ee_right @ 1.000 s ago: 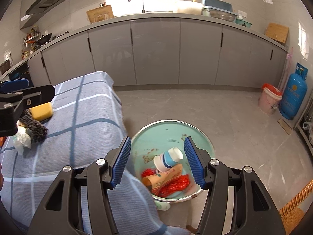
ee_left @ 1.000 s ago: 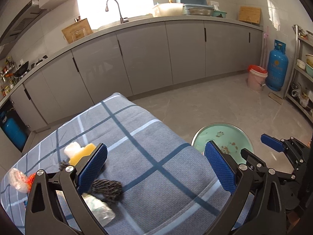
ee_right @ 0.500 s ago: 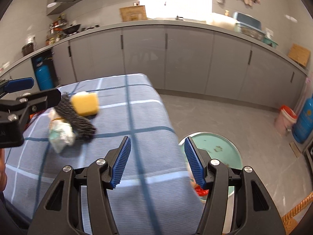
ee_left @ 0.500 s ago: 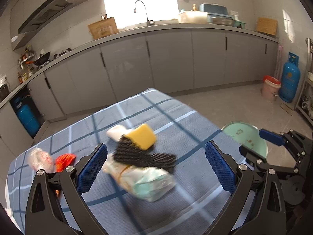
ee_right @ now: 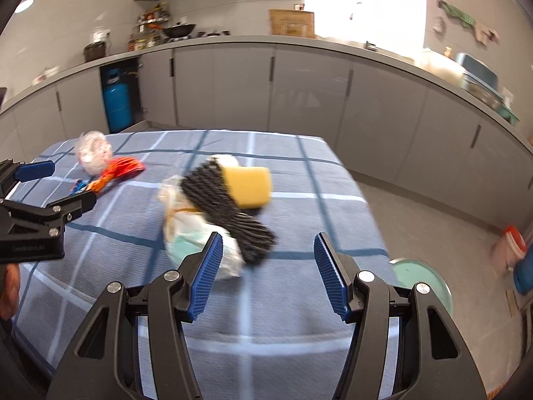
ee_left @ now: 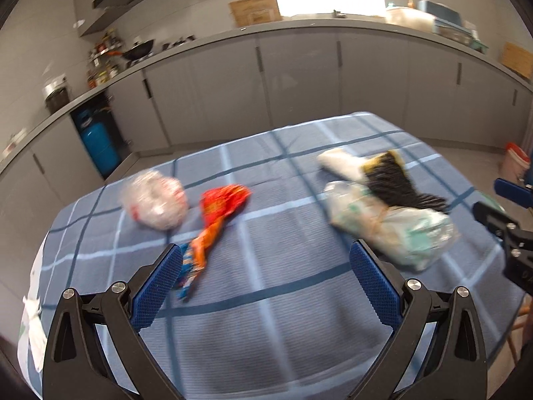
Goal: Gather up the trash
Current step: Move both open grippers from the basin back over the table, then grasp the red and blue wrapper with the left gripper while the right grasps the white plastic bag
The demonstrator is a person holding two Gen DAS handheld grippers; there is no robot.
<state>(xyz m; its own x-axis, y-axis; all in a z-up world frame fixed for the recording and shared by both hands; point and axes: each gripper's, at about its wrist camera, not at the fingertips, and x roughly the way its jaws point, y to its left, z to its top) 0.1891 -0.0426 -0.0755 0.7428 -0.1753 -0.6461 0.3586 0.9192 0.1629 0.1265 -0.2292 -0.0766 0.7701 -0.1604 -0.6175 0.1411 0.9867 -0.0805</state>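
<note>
Trash spread on the blue checked cloth: crumpled clear plastic wad (ee_left: 154,199) mid-left of frame, red-orange wrapper (ee_left: 216,215) just right of it, tail trailing down-left. Right side, a blurred pile: white-green plastic bag (ee_left: 389,225), black mesh scrubber (ee_left: 396,183) lying over it, yellow sponge (ee_right: 248,186), white roll (ee_left: 339,163) behind.

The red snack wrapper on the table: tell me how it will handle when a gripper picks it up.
The red snack wrapper lies twisted and crumpled on the checked tablecloth, so it is probably floppy and will dangle from a pinch. It looks like thin foil film, likely very light. Its glossy surface may slip between the pads, so a grip on the bunched red end seems safer than the thin tail.
</note>
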